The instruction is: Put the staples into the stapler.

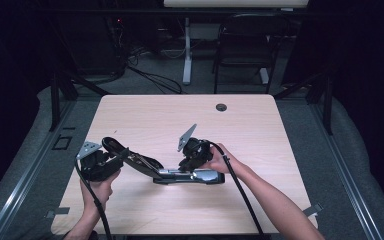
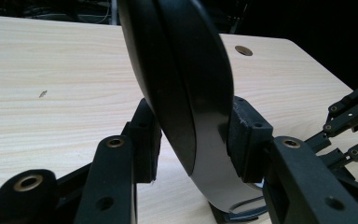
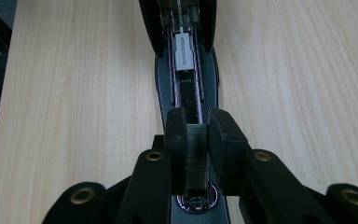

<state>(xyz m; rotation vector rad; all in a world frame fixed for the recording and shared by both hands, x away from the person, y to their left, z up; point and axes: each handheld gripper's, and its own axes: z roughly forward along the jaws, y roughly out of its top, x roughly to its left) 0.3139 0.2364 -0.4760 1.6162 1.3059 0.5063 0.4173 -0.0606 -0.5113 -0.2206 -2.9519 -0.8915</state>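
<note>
Claws [image 1: 114,161] on stapler [image 1: 190,176] (table [image 1: 260,130] around)

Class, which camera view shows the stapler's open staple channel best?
The right gripper view: it looks straight down the stapler, showing the channel and its grey pusher. The high view shows the whole opened stapler small; the left gripper view shows its black top cover.

High view sits above the near edge of the bench [image 1: 145,107], facing forward and down, far off. Each tool view rides low, very close, looking along its own jaws. All three share the stapler [image 1: 180,175] [image 2: 186,93] [image 3: 186,70].
</note>
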